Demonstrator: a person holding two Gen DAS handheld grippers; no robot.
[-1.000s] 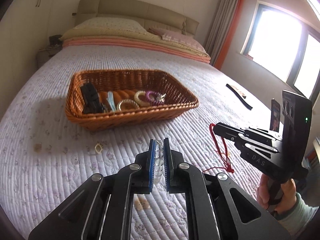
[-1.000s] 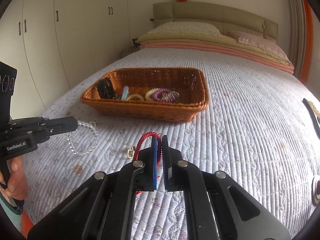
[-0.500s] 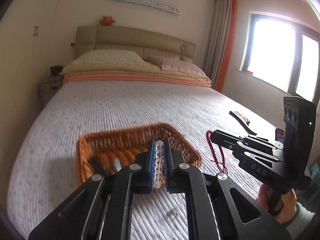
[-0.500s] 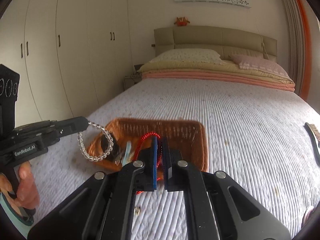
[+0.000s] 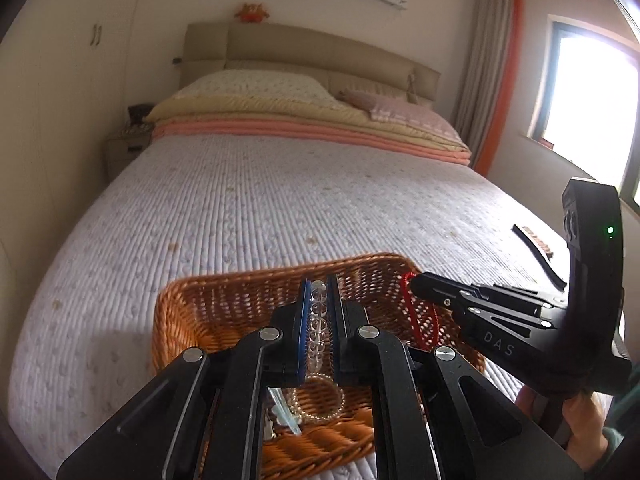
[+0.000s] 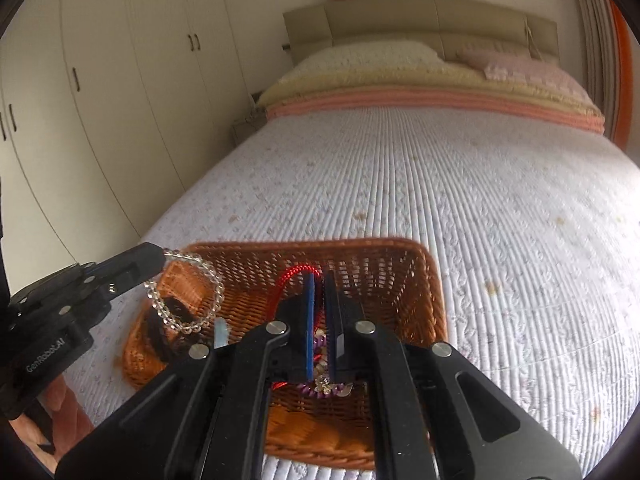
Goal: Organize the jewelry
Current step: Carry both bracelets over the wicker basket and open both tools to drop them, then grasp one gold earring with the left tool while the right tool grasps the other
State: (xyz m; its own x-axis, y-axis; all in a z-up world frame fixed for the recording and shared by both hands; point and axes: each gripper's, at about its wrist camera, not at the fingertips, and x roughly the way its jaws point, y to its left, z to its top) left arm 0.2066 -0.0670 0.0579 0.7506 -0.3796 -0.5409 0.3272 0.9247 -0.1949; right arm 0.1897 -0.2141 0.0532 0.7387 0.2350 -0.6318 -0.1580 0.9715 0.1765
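Observation:
An orange wicker basket (image 5: 224, 304) (image 6: 416, 280) lies on the bed with several pieces of jewelry inside. My left gripper (image 5: 319, 292) is shut on a clear bead bracelet (image 5: 318, 320) and holds it over the basket's left part; the bracelet hangs as a loop in the right wrist view (image 6: 188, 288). My right gripper (image 6: 319, 280) is shut on a red cord bracelet (image 6: 294, 274) over the basket; the cord dangles in the left wrist view (image 5: 416, 316). Below lie a pearl bracelet (image 5: 320, 400) and a purple coil (image 6: 316, 388).
The quilted bedspread (image 5: 280, 208) stretches to pillows (image 5: 256, 88) at the headboard. A dark hair clip (image 5: 536, 248) lies on the bed at the right. White wardrobes (image 6: 100, 80) stand on the left and a window (image 5: 592, 92) on the right.
Both grippers have lifted their bracelets off the bedspread and moved forward until they hang over the basket. Both stay shut.

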